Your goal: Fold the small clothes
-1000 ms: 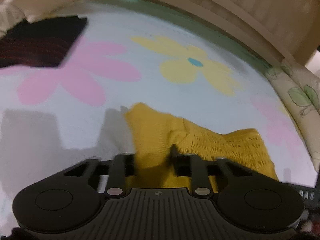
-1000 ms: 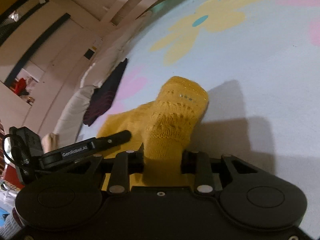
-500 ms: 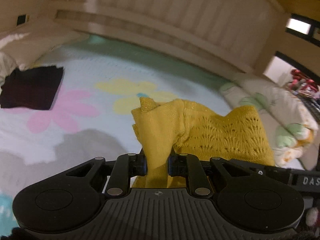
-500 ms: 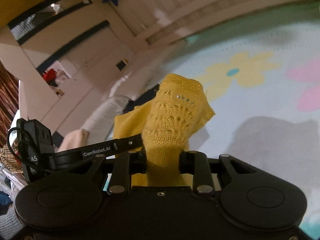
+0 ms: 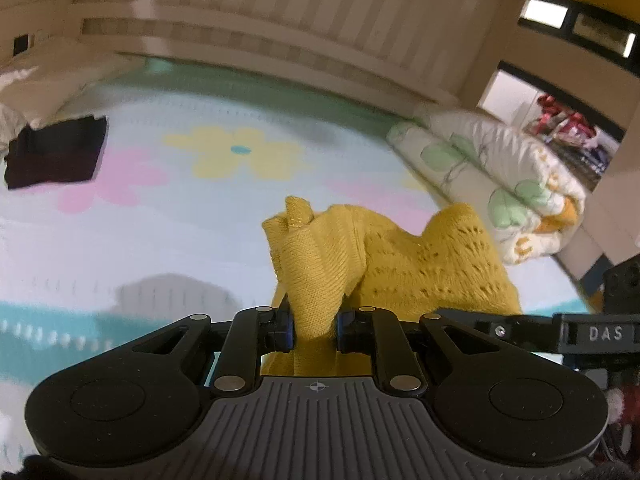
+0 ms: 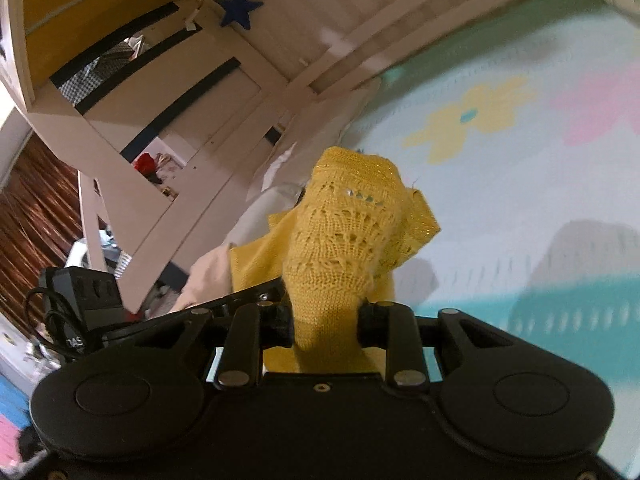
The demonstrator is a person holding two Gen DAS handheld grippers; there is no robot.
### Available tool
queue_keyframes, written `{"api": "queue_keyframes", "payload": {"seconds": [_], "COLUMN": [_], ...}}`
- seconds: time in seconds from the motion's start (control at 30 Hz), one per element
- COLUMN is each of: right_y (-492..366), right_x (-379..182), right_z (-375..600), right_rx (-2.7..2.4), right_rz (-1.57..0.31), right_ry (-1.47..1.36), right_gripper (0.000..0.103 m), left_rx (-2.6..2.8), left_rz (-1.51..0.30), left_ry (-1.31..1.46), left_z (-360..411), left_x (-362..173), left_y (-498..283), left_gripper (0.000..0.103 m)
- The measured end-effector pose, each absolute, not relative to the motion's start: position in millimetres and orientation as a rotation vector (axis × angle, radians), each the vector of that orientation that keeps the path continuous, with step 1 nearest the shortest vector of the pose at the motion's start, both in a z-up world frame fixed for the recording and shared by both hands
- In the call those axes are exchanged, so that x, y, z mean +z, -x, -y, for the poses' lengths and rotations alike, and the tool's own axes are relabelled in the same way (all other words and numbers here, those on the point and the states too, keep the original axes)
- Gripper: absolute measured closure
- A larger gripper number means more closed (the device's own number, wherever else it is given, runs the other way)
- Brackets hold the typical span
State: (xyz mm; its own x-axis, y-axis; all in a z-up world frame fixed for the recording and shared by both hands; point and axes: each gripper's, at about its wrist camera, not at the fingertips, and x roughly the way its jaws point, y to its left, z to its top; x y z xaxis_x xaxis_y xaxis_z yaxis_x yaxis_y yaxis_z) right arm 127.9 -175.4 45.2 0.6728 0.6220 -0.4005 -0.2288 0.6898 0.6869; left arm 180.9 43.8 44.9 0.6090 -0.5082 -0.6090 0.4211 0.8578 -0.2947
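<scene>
A small yellow knitted garment hangs in the air between both grippers, above the flowered bed sheet. My left gripper is shut on one bunched corner of it; the lacy knit stretches off to the right toward the other gripper's arm. In the right wrist view the same yellow garment bulges up in front of the camera, and my right gripper is shut on a thick fold of it. The garment's lower part is hidden behind the gripper bodies.
A folded dark garment lies at the sheet's far left. A rolled leaf-print quilt runs along the right edge. A cream slatted headboard stands behind. White shelving and clutter sit to the left of the bed.
Both grippers have risen from the sheet and pulled back, lifting the yellow garment clear of the bed. More of the room and less of the sheet shows now.
</scene>
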Motion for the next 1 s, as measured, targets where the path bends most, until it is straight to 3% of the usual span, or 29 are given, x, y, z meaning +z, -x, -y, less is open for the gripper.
{"api": "queue_keyframes", "payload": {"seconds": [0.13, 0.23, 0.37, 0.43, 0.5, 0.57, 0.63, 0.8, 0.83, 0.87, 0.93, 1.0], "right_y": [-138.3, -161.2, -161.6, -161.5, -162.3, -166.5, -170.9, -183.9, -187.6, -189.6, -193.5, -194.6], "right_x": [16.1, -17.4, -33.0, -32.1, -28.6, -27.4, -32.9, -47.4, -51.2, -55.4, -66.1, -77.4], "right_z": [190.2, 214.7, 241.2, 245.6, 242.0, 230.5, 218.8, 193.4, 192.3, 192.6, 196.6, 205.1], "right_rx": [0.394, 0.167, 0.059, 0.062, 0.086, 0.11, 0.127, 0.114, 0.106, 0.096, 0.057, -0.001], "right_rz": [-0.707, -0.775, -0.758, -0.74, -0.716, -0.7, -0.712, -0.743, -0.754, -0.765, -0.798, -0.843], "right_ry": [-0.578, -0.511, -0.469, -0.475, -0.434, -0.351, -0.281, -0.133, -0.116, -0.108, -0.101, -0.099], "right_gripper": [0.064, 0.044, 0.038, 0.028, 0.027, 0.019, 0.0, 0.0, 0.0, 0.0, 0.0, 0.0], "left_rx": [-0.445, -0.33, -0.33, -0.356, -0.411, -0.453, -0.494, -0.514, -0.498, -0.484, -0.45, -0.431], "left_rz": [-0.778, -0.787, -0.798, -0.811, -0.794, -0.772, -0.76, -0.784, -0.791, -0.798, -0.819, -0.844], "left_ry": [0.021, -0.105, -0.085, -0.106, -0.132, -0.179, -0.25, -0.418, -0.411, -0.39, -0.335, -0.292], "left_z": [-24.4, -18.1, -26.8, -22.8, -14.1, -3.8, 8.2, 26.5, 24.4, 19.9, 10.7, 5.4], "left_x": [5.0, -22.2, -28.6, -25.7, -22.0, -25.9, -35.5, -72.7, -79.2, -82.0, -84.7, -84.3], "left_y": [-213.5, -240.0, -244.9, -235.8, -215.6, -195.1, -178.8, -173.4, -180.0, -185.5, -197.3, -207.1], "left_gripper": [0.083, 0.084, 0.081, 0.08, 0.073, 0.051, 0.044, 0.039, 0.031, 0.016, 0.006, 0.005]}}
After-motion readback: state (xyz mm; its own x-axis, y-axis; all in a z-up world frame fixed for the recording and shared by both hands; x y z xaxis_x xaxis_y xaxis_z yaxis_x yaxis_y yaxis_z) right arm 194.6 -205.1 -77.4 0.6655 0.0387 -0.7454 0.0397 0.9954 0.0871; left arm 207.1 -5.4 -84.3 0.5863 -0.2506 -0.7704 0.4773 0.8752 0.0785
